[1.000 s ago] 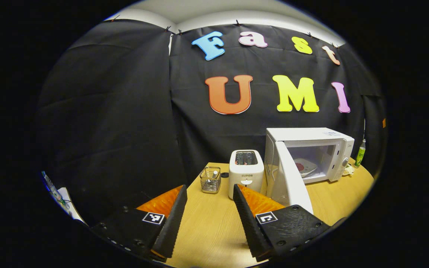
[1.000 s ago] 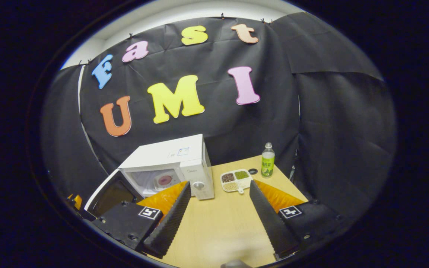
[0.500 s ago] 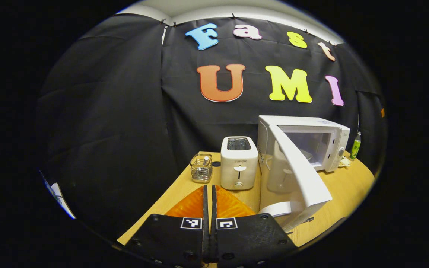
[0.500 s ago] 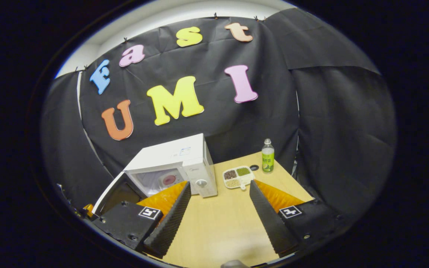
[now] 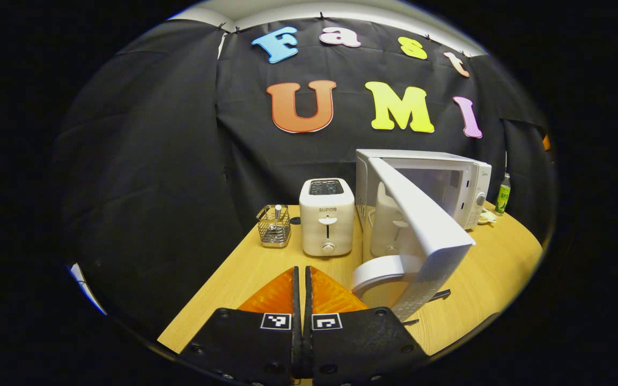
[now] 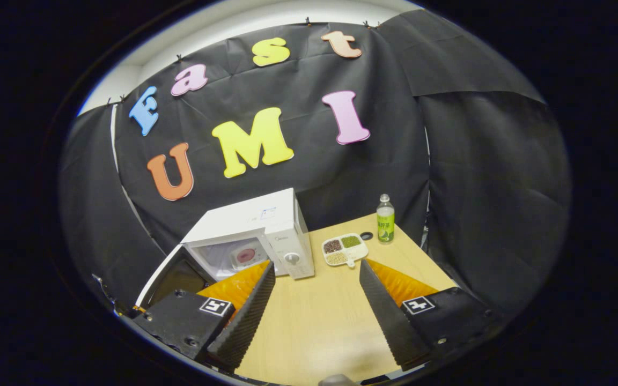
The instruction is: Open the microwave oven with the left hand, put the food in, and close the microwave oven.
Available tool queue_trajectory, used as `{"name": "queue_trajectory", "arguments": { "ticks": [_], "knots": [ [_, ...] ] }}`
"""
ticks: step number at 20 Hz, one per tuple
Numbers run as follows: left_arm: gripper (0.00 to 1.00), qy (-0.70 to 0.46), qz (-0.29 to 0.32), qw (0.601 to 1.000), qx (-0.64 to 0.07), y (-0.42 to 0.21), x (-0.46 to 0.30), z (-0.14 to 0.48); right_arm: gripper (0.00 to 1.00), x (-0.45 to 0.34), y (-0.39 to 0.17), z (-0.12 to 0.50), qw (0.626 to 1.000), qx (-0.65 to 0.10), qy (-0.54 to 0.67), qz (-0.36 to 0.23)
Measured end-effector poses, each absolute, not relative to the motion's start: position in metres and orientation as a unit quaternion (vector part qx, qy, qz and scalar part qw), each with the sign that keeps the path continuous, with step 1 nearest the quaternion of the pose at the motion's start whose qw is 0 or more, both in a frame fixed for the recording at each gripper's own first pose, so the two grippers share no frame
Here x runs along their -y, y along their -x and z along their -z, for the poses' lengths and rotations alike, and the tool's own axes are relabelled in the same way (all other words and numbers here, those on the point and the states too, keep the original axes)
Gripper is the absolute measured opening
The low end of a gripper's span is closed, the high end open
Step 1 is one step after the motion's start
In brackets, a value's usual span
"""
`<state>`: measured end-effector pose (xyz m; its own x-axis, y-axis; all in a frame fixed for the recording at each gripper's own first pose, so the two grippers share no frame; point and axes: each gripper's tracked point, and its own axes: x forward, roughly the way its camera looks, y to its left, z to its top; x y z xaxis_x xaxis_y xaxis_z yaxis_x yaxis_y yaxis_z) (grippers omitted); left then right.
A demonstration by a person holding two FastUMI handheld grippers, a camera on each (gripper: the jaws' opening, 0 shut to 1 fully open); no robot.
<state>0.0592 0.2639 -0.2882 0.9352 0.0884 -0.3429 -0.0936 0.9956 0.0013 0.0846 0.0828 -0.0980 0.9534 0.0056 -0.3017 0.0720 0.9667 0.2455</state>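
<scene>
Microwave oven (image 5: 448,182) sits at the back-right of the worktop (image 5: 266,268), door (image 5: 421,230) swung out toward the left hand-held gripper (image 5: 302,292), roughly half open. Inside, seen from the right gripper view, a plate w/ a red centre (image 6: 244,256) rests on the oven floor, so I judge the food is in and closing is the step left.

Left hand-held gripper: fingers pressed together, nothing between them, low over the worktop just left of the door's free edge. Right hand-held gripper (image 6: 314,300): spread wide, empty, hovering over bare wood in front of the oven.

Risks from here:
- A push on the door's outer corner instead of its face could skid the whole oven back, prob. toward the compartment tray of beans (image 6: 344,250) and the green bottle (image 6: 385,220) on its right.
- Toaster (image 5: 326,224) stands just beside the oven's left wall; a wide swing of the left tool could clip it, or the wire basket (image 5: 273,226) further left.
- A hard slam might jolt the plate.

Room: open wood in front of the oven between both tools, good lane for the push. Worktop's front and right edges are near; booth cloth close behind everything, no space at the back.
</scene>
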Motion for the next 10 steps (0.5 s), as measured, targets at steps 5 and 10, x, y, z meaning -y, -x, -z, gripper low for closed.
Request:
{"name": "queue_trajectory", "arguments": {
  "ticks": [5,10],
  "knots": [
    [0.00,0.018,-0.019,0.985,-0.171,-0.054,-0.234,0.288,0.91,-0.082,-0.078,0.105,0.980,-0.159,-0.121,0.017],
    [0.00,0.018,0.036,0.985,-0.167,-0.055,-0.177,0.281,1.00,-0.081,-0.071,0.109,0.977,-0.167,-0.130,0.017]
  ]
}}
